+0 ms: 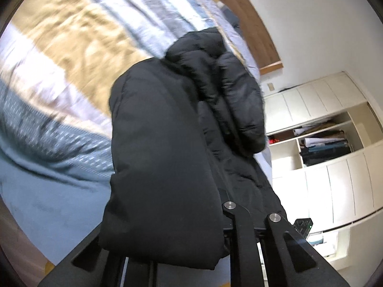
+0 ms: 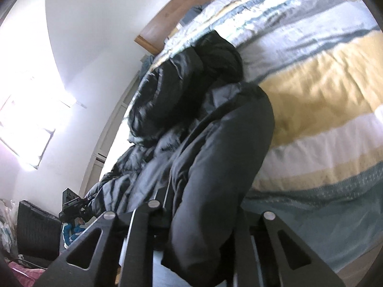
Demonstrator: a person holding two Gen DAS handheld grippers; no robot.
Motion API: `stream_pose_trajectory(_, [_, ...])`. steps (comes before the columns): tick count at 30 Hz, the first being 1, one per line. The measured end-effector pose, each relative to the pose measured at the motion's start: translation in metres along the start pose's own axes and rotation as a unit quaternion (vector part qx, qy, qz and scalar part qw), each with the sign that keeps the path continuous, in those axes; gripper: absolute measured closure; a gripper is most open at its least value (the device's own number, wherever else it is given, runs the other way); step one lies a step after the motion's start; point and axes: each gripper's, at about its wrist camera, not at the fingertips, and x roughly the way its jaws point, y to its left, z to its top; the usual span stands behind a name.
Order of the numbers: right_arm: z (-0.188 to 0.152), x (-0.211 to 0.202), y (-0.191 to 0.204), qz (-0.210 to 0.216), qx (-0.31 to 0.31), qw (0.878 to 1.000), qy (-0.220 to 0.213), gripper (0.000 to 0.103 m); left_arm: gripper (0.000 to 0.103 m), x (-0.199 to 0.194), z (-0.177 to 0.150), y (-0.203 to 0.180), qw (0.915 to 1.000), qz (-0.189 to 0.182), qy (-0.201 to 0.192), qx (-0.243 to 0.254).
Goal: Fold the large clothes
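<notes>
- The black padded coat (image 1: 158, 148) hangs in the air between the two tools, lifted above the striped bedspread (image 1: 59, 55); its hood end points away from the cameras, toward the wooden headboard (image 1: 253, 24).
- Left tool (image 1: 191, 244): a thick fold of the coat drapes over and between its fingers and hides the tips. It looks pinched on the coat, but I cannot tell how far the fingers are pressed together.
- Right tool (image 2: 196, 246): the same here; a bulky roll of the coat (image 2: 215, 155) fills the gap between the fingers, so it seems to be gripping fabric, though the finger ends are covered.
- Long axis: in both views the coat runs lengthwise from the tools out toward the hood (image 2: 191, 81), roughly along the bed from foot to head.
- Risk, as I judge it: the slick, puffy shell could slide out of either pinch, since each tool appears to hold a fat bunch rather than a thin edge.
- If one side slips, the coat would likely swing and land crumpled, spoiling the fold line.
- The hood and a sleeve bunch loosely at the far end; set down like this, they may tuck under and leave a lumpy, crooked fold.
- Both views are blurred, so exact grip points are unclear.
</notes>
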Motion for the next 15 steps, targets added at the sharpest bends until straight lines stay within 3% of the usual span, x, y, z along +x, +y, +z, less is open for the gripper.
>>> stream_pose_trajectory(9, [0.053,-0.009,0.031,0.061,-0.006,0.997,-0.057,0.09,0.089,-0.011,0.058,-0.073,0.9973,-0.054,-0.02,0.046])
stream_pose_trajectory(15, [0.111,-0.005,0.033,0.111,0.033,0.988,-0.106,0.09,0.088,-0.006,0.122,-0.099,0.9926,-0.11,-0.044,0.027])
